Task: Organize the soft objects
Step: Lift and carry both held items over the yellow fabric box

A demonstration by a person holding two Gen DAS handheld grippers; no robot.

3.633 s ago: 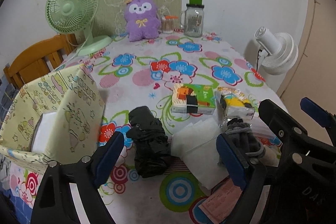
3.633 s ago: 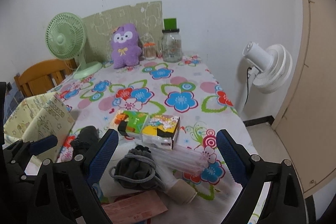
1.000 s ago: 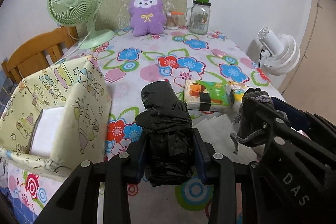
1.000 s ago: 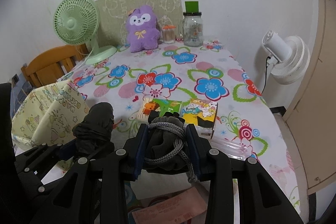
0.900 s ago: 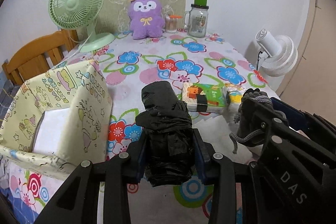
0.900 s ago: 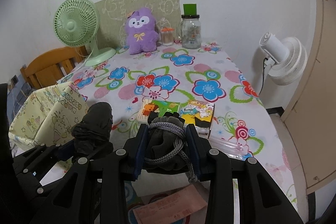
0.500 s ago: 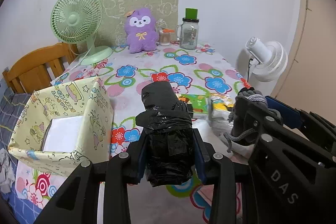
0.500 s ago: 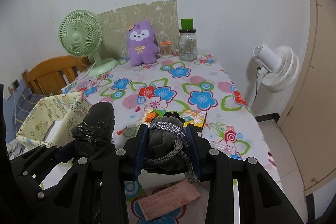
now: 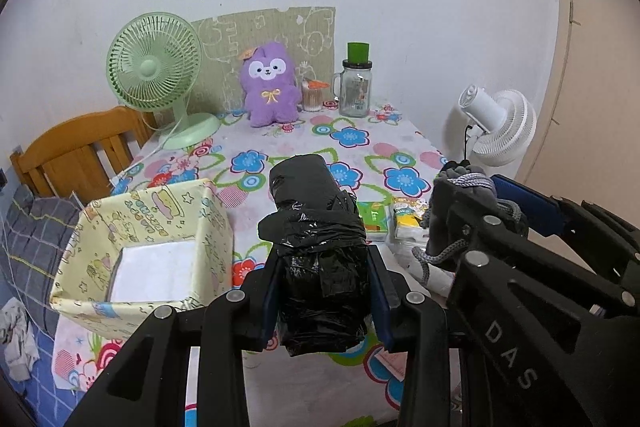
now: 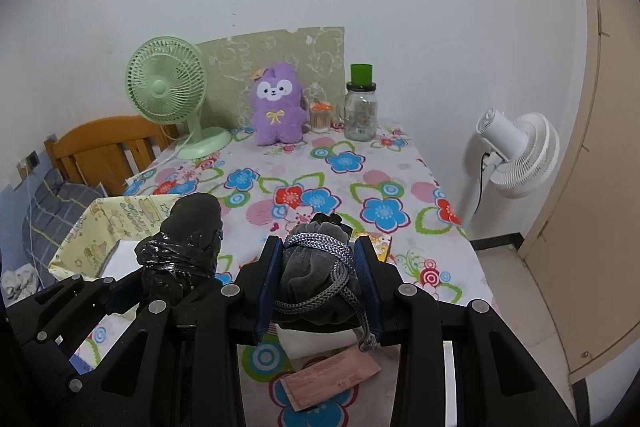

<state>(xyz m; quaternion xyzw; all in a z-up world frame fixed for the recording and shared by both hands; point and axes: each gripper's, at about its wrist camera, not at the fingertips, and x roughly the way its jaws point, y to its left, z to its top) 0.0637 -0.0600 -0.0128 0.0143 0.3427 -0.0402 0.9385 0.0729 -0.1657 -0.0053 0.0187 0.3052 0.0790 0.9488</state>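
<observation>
Two black hand-held grippers with blue pads

The left gripper [image 9: 325, 301] and the right gripper [image 10: 318, 287] share black angular plastic frames, round silver screw heads at the joints, blue-lined fingers; white "DAS" lettering marks the right gripper's side.

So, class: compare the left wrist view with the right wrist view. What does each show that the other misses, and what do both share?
Only the left wrist view shows the green and yellow tissue packs clearly, and the box's white bottom.

Only the right wrist view shows the pink slip on the table.

Both show the left gripper shut on the black plastic roll, the right gripper shut on the grey drawstring pouch, the yellow box, and the purple plush.
</observation>
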